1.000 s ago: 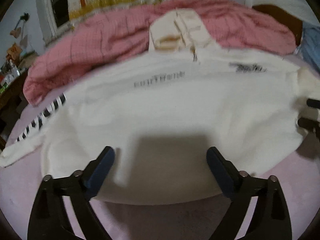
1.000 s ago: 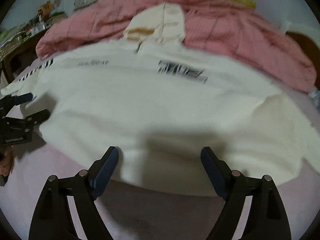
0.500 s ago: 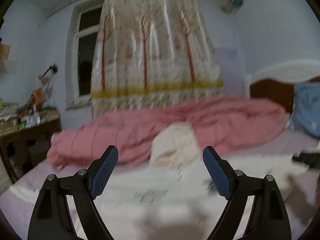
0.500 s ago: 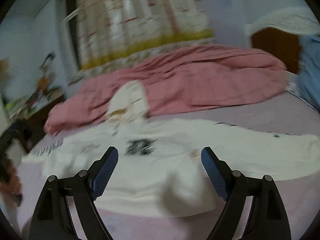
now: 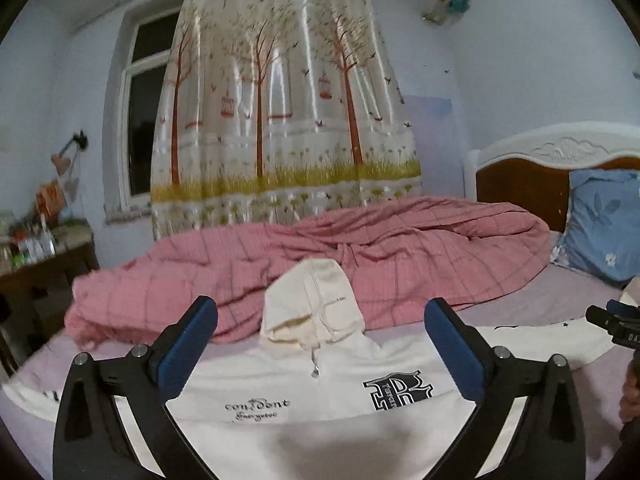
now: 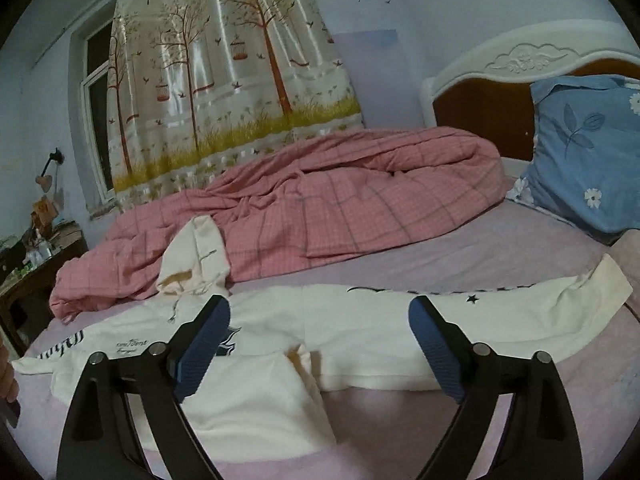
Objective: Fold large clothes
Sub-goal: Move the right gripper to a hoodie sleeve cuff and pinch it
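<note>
A cream hoodie (image 5: pixel 320 412) with black lettering lies face up and spread flat on the bed; its hood (image 5: pixel 310 308) rests against the pink quilt. In the right wrist view the hoodie (image 6: pixel 360 332) stretches sideways, its right sleeve (image 6: pixel 540 312) reaching out to a cuff at the far right. My left gripper (image 5: pixel 320 344) is open and empty, raised above the hoodie's chest. My right gripper (image 6: pixel 320 340) is open and empty, raised above the hoodie's right side. The right gripper also shows at the left wrist view's right edge (image 5: pixel 612 322).
A bunched pink checked quilt (image 5: pixel 360 260) lies across the bed behind the hoodie. A blue pillow (image 6: pixel 588 152) leans on the headboard (image 6: pixel 520 64) at the right. A cluttered table (image 5: pixel 36 248) stands at the left. A tree-print curtain (image 5: pixel 280 100) hangs behind.
Both grippers have lifted and tilted up from close over the hoodie's hem, so the room and the whole spread hoodie come into view. Both stay open and empty.
</note>
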Demonstrator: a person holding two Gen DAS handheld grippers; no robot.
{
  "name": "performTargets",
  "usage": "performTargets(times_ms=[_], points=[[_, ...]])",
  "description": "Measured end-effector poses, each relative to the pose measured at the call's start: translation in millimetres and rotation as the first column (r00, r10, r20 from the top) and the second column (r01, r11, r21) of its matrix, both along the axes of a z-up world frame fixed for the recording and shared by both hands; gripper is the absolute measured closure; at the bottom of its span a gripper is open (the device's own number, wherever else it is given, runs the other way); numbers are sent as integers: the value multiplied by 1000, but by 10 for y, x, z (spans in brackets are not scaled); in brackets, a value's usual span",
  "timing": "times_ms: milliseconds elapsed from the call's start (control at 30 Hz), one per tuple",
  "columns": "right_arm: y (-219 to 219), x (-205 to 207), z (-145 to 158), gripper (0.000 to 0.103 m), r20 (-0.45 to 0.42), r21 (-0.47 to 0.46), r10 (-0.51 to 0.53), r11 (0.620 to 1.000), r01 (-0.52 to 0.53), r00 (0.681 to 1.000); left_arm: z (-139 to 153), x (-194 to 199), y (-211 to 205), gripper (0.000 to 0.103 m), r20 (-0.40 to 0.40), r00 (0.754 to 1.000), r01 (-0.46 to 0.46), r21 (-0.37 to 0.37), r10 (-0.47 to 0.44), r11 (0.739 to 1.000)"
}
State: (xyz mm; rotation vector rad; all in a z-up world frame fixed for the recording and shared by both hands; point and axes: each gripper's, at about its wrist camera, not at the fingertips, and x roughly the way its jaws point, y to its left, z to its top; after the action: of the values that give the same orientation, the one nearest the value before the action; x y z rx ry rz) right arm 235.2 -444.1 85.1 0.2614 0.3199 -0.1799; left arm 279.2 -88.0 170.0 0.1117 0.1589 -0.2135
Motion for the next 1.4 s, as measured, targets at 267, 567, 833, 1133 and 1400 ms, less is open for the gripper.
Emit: performTargets(times_ms=[267,567,833,1133,1400], points=[[41,112,-83,0,-19,-167,-73,984,69,997,-487,221,363,0,-15,1000,-3,-89,2,996],[-278,270,-349,0,-100,-161,-187,972,170,977,-1190,495,207,0,-8,998,-68,107,70,992],[-1400,117,-638,0,-194,-78,-501,865,496,843,-1296,537,336,0,35,998,-57,245,50,968],[-2433,-259,-1087,13,-287,169,-631,707,686,721,-1587,864,1174,0,-132,968,-206,66,213,976],[-2941,-309,-1304,28,-339,277,-609,663,695,717,-1756,1055,1452,0,-277,939,-227,-58,203,972]])
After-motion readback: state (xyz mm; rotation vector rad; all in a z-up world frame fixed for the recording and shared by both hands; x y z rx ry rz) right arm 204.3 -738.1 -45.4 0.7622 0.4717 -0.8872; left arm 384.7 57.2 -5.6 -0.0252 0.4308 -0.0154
